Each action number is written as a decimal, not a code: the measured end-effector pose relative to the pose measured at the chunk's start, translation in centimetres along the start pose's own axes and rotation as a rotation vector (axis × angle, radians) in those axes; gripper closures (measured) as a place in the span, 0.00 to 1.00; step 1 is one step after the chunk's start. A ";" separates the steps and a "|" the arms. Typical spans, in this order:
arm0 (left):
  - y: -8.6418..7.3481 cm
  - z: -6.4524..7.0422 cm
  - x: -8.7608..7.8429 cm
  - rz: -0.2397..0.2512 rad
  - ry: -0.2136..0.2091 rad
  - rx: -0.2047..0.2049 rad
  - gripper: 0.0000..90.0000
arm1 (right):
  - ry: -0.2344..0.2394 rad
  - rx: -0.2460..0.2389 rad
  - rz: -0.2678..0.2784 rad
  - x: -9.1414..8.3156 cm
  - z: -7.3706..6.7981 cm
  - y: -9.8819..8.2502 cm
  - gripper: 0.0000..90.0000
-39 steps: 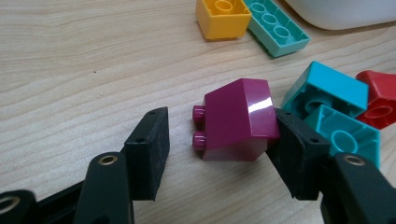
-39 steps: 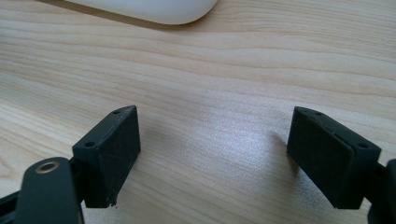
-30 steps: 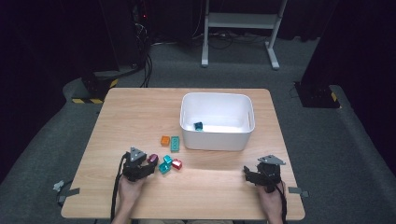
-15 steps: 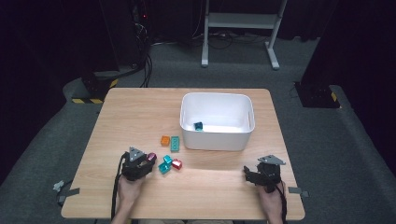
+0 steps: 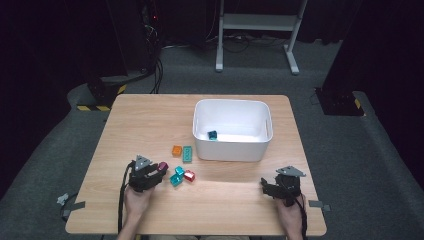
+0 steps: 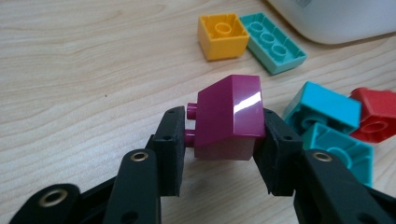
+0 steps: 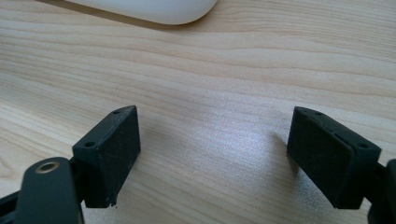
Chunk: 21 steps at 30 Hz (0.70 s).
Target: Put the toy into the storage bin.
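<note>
High view: left gripper (image 5: 159, 170) at the table's (image 5: 150, 120) near-left, jaws just closed on a magenta brick (image 5: 162, 166) beside the loose bricks; right gripper (image 5: 265, 186) rests near-right.
Left gripper view: pads (image 6: 170, 149) clamp the magenta brick, studs sideways, above the wood.
Right gripper view: jaws wide apart, nothing between, white bin (image 7: 154, 9) ahead.

The left tongs (image 6: 218, 135) have just closed — their pads now clamp the purple brick (image 6: 229, 119)
</note>
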<state>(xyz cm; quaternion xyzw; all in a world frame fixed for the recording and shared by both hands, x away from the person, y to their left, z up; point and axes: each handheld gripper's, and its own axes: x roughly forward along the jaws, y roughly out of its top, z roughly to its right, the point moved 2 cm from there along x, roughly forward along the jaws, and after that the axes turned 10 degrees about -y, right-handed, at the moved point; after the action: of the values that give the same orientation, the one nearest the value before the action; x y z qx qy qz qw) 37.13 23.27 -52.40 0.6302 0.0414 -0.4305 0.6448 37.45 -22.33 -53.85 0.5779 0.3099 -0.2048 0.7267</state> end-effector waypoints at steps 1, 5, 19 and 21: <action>0.1 0.0 -0.1 -0.001 -0.002 0.003 0.63 | 0.000 0.000 0.000 0.0 0.0 0.0 0.19; 0.7 0.1 -0.4 0.008 -0.027 -0.002 0.63 | 0.000 0.000 0.000 0.0 0.0 0.0 0.19; 3.5 0.3 -1.3 0.018 -0.109 0.006 0.63 | 0.000 0.000 0.000 0.0 0.0 0.0 0.19; 4.0 0.3 -1.4 0.021 -0.118 0.005 0.63 | 0.000 0.000 0.000 0.0 0.0 0.0 0.19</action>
<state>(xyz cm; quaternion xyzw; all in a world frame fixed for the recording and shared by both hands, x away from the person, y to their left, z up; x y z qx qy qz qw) 38.56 23.04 -48.38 0.6056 -0.0043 -0.4601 0.6493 37.45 -22.32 -53.85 0.5779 0.3099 -0.2049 0.7267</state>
